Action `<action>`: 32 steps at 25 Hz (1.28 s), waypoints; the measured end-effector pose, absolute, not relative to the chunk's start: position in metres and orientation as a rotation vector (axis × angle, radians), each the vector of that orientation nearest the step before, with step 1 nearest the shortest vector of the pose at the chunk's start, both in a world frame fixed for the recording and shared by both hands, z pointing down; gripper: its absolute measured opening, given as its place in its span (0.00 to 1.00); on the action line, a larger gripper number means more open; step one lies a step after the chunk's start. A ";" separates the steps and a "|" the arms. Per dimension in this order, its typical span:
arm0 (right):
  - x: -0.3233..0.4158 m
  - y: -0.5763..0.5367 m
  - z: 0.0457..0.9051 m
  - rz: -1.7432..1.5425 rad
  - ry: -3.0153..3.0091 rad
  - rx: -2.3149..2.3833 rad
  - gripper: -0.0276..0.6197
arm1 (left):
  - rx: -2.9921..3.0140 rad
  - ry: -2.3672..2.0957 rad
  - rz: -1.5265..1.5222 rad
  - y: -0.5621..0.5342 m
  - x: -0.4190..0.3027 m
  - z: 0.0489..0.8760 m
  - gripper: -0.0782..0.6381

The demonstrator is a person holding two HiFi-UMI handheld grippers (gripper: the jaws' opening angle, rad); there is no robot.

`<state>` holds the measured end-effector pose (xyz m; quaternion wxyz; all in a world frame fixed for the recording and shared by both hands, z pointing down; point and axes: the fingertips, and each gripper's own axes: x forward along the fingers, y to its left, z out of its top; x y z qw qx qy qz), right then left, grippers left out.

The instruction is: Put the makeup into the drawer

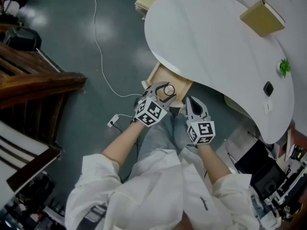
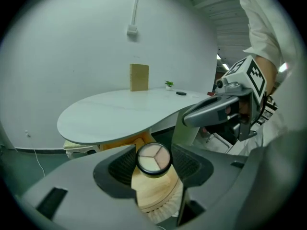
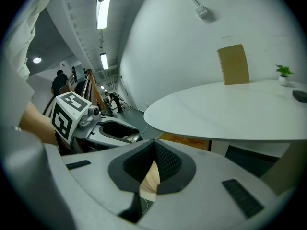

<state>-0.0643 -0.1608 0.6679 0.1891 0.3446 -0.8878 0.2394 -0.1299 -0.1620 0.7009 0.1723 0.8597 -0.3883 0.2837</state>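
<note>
A round makeup compact with three pale shades sits between the pads of my left gripper, which is shut on it. In the head view this left gripper holds the compact over the open wooden drawer under the white table. The drawer's light wood shows just below the compact. My right gripper hangs beside it to the right, jaws together and empty. In the right gripper view its tips meet, with the drawer's wood showing behind the jaws.
On the table stand a tan box, a small green plant and a small black object. A white cable runs over the grey floor. Dark wooden furniture stands at the left.
</note>
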 end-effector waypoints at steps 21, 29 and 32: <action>-0.056 -0.172 0.773 0.679 -2.388 0.819 0.07 | 2.727 -0.320 1.365 -0.166 -0.086 0.805 0.45; -0.061 -0.170 0.805 0.710 -2.348 0.815 0.07 | 2.721 -0.050 1.514 -0.162 -0.078 0.845 0.45; -0.060 -0.168 0.815 0.707 -2.328 0.813 0.07 | 2.722 0.005 1.545 -0.164 -0.070 0.857 0.45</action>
